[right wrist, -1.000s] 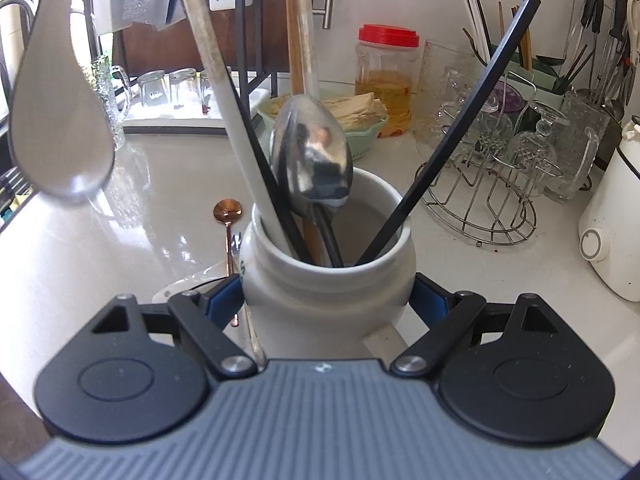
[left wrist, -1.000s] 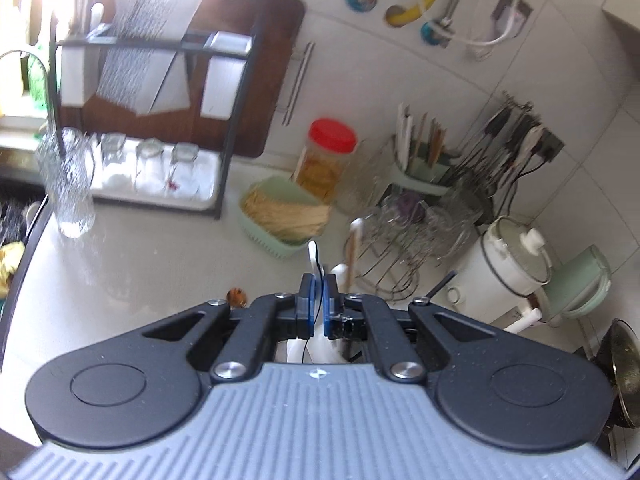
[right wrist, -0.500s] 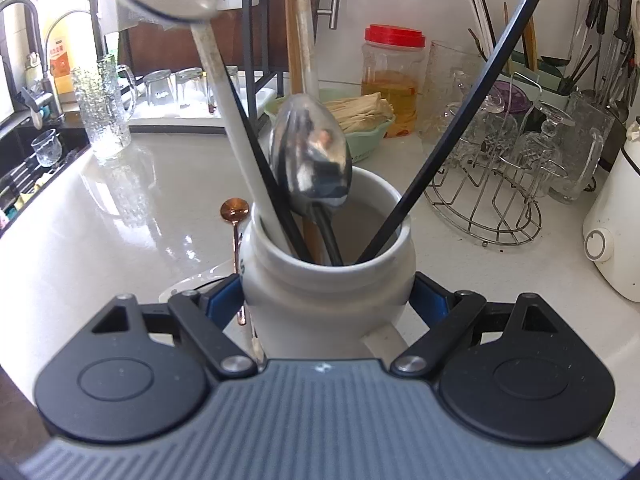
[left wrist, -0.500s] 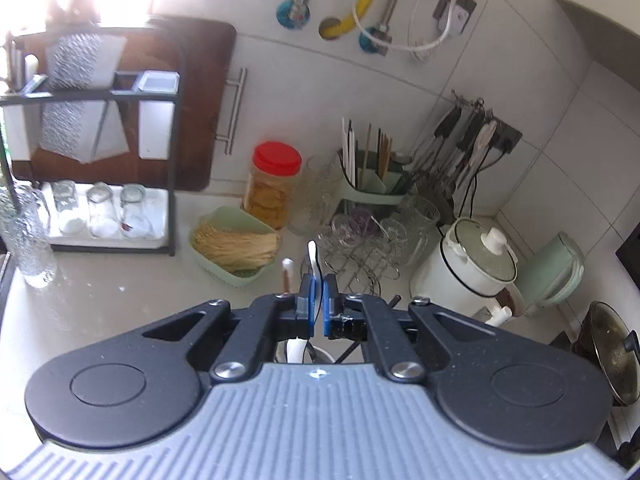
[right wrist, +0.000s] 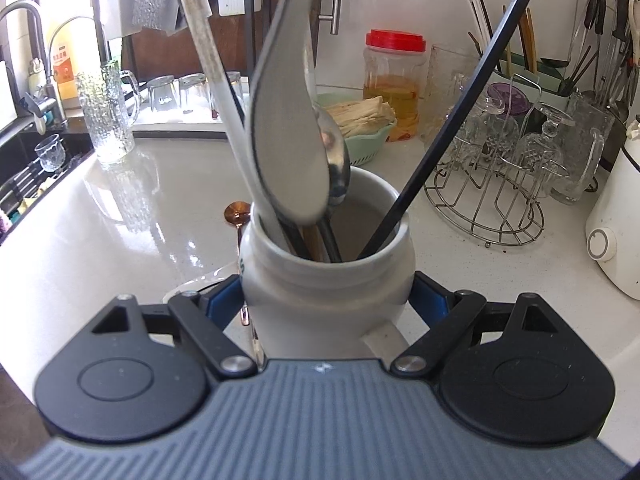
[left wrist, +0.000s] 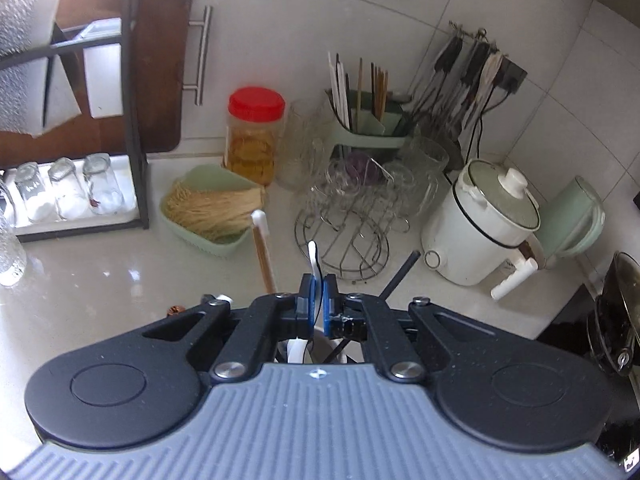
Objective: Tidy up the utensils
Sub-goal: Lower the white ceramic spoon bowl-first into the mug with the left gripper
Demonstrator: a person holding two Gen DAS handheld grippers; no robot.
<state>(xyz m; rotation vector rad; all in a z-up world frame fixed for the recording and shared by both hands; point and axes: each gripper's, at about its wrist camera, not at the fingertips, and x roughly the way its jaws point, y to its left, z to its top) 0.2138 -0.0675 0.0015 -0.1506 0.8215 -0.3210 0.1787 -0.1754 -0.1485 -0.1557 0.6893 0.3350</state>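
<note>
My left claw [left wrist: 315, 294], pinching the white spoon [right wrist: 288, 120], has dropped its bowl to the crock [right wrist: 326, 276]; right claw [right wrist: 326, 304] clamps crock. Release next.

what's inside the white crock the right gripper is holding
Handles stand in the white crock: a black stick, a steel spoon, a white ladle entering. Their lower ends and the crock's bottom are hidden.

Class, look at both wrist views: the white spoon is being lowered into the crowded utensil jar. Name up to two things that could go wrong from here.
1. The white spoon, pinched by the left gripper, hangs bowl-first over the jar mouth, already crowded by a metal spoon and a black chopstick; it may jam on them.
2. Pushing down could tip the jar, though the right gripper clamps its sides.
</note>
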